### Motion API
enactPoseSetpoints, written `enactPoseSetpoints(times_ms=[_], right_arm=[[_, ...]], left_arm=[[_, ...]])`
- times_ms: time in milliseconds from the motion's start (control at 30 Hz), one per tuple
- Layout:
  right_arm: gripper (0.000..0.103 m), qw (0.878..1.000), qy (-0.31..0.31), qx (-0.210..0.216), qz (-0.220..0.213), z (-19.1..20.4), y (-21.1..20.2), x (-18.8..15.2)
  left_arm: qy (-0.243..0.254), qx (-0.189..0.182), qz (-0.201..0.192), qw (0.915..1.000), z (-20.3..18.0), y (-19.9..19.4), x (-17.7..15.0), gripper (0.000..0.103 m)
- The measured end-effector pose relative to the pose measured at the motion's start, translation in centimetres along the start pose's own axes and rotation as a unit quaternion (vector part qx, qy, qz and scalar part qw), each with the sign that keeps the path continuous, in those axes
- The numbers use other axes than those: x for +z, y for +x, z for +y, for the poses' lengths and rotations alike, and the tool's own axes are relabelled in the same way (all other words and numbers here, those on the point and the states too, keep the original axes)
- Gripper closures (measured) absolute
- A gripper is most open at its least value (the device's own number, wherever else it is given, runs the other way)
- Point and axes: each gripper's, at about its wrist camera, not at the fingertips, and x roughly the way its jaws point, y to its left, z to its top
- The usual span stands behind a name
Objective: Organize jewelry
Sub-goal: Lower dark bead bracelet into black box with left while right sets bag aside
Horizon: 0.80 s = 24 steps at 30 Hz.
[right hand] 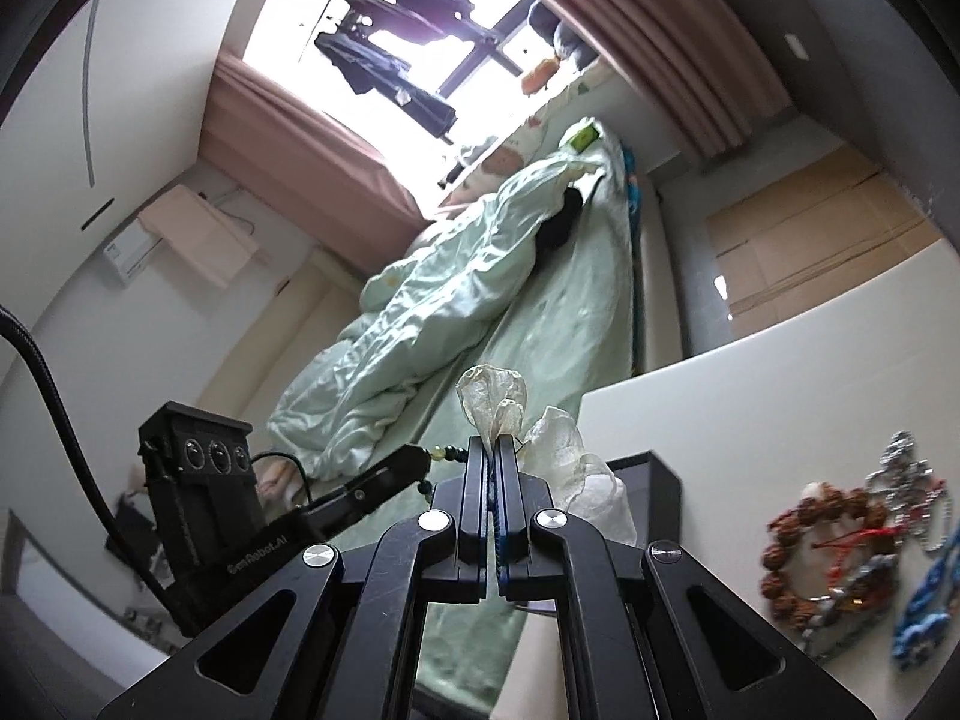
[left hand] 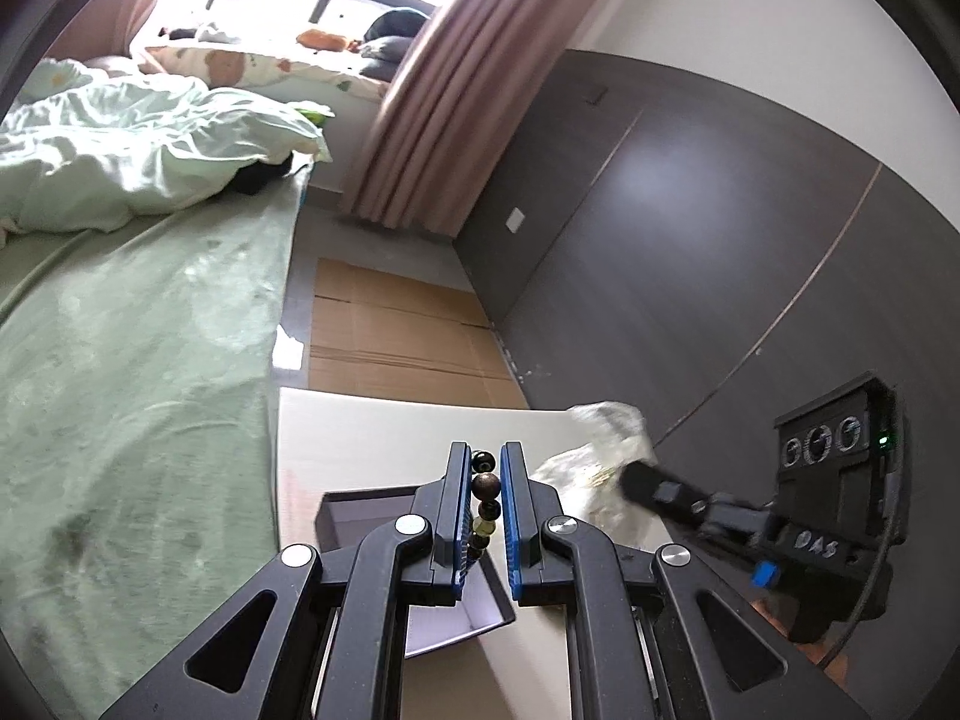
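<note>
A bedroom, curtains half drawn, a bed (left hand: 138, 324) with a green sheet running alongside a white table (right hand: 750, 408) where the jewelry is being sorted. The left hand-held gripper (left hand: 485, 468) is clamped on a beaded bracelet (left hand: 485, 487), dark and pale beads strung between its blue pads, held up above a dark open box (left hand: 384, 519) on the table. The right hand-held gripper (right hand: 497, 450) is pinched tight on the neck of a sheer organza pouch (right hand: 555, 456), lifted just beside the bracelet. My guess is the beads are meant for that pouch. Not much looks finished: a reddish-brown bead bracelet (right hand: 825, 543), something silvery (right hand: 906, 468) and a blue piece (right hand: 924, 612) lie loose on the table, well apart from the box, waiting their turn
</note>
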Motion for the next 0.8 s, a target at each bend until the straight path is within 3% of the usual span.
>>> enactPoseSetpoints(times_ms=[100, 167, 200, 233, 567, 700, 800], right_arm=[[0.099, 0.999, 0.007, -0.009, 0.03, -0.1, 2.2, -0.4], [0.086, 0.997, 0.027, -0.014, 0.069, -1.0, 4.1, -0.9], [0.06, 0.996, 0.039, -0.019, 0.082, -1.5, 4.7, -1.2], [0.043, 0.995, 0.046, -0.031, 0.085, -2.1, 4.9, -1.5], [0.041, 0.995, 0.048, -0.082, 0.041, -3.4, -0.8, -1.9], [0.041, 0.992, 0.053, -0.104, 0.038, -4.0, -2.6, -2.0], [0.041, 0.991, 0.048, -0.122, 0.032, -4.1, -4.2, -1.7]], left_arm=[[-0.004, 0.003, 0.003, 1.0, 0.5, 0.2, 0.0, 0.093], [-0.005, 0.004, 0.008, 0.9999, 0.6, 0.4, -0.2, 0.093], [-0.006, 0.003, 0.011, 0.9999, 0.6, 0.6, -0.2, 0.093], [-0.006, 0.002, 0.015, 0.9999, 0.6, 0.9, -0.2, 0.093], [0.007, 0.005, 0.077, 0.997, -0.3, 4.2, -1.4, 0.093], [0.003, 0.095, 0.125, 0.9877, 0.9, 6.4, -2.0, 0.092], [-0.017, 0.104, 0.143, 0.9841, 1.8, 7.1, -2.2, 0.092]])
